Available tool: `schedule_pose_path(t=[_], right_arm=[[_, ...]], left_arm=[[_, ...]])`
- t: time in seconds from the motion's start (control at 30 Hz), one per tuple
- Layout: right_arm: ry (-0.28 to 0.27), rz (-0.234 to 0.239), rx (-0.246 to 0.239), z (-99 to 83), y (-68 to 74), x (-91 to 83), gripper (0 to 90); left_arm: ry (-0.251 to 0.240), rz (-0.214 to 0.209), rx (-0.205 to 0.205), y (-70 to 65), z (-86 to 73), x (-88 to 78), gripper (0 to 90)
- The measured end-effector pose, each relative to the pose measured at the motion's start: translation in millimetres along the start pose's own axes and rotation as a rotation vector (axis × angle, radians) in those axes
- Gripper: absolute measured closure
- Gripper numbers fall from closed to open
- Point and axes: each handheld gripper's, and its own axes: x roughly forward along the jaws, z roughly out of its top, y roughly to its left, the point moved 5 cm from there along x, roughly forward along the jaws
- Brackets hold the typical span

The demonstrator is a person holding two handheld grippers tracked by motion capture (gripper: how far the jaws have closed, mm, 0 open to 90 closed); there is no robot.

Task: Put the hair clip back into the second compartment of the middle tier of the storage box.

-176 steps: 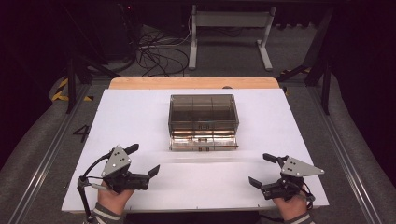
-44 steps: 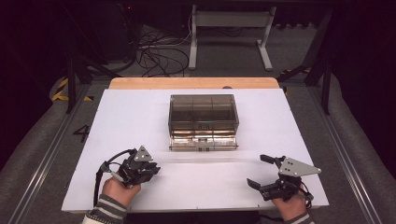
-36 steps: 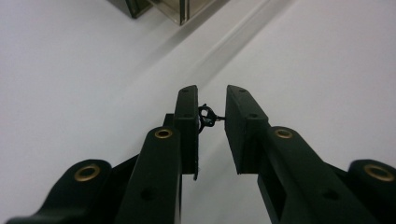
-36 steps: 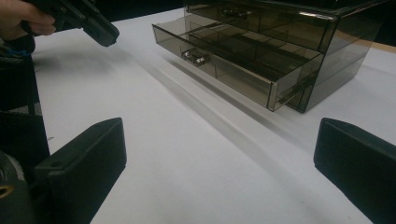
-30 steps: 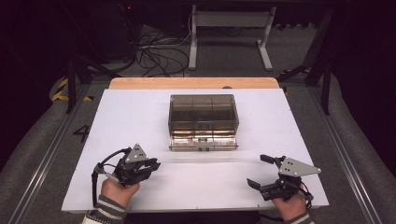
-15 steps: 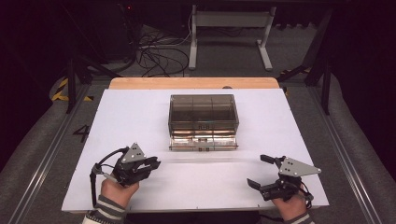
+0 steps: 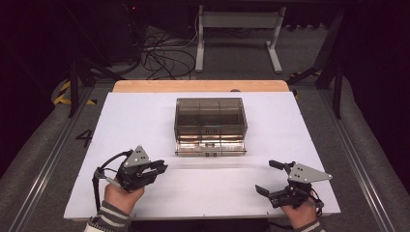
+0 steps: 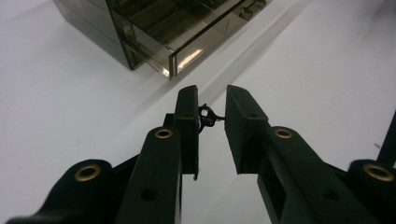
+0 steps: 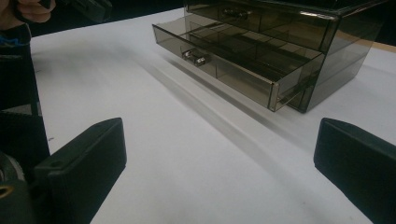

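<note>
High view: smoked drawer box (image 7: 211, 118) at frame centre on the desk (image 7: 145, 121), bottom drawer (image 7: 211, 146) pulled out. Left gripper (image 7: 157, 169), lower left, jaws nearly closed, pinching a small dark ring-like item (image 8: 206, 116). Right gripper (image 7: 271, 178), lower right, jaws wide apart, holding nothing. Step, likely: carrying the item; next move, lowering it into the open drawer.

Smoky brown see-through drawer box (image 7: 211, 120) on a white table (image 7: 145, 121), black gripper (image 7: 162, 167) left, striped sleeve (image 7: 109, 220) below.

Bright white table, dark surroundings, soft shadows
</note>
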Motion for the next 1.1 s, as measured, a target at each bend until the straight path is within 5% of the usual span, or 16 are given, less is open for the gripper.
schedule_pose_path(t=[1.1], right_arm=[[0.003, 0.004, 0.001, -1.0, -0.7, 1.8, 2.9]], left_arm=[[-0.079, -0.043, 0.056, -10.2, 62.8, 9.3, 75.7]])
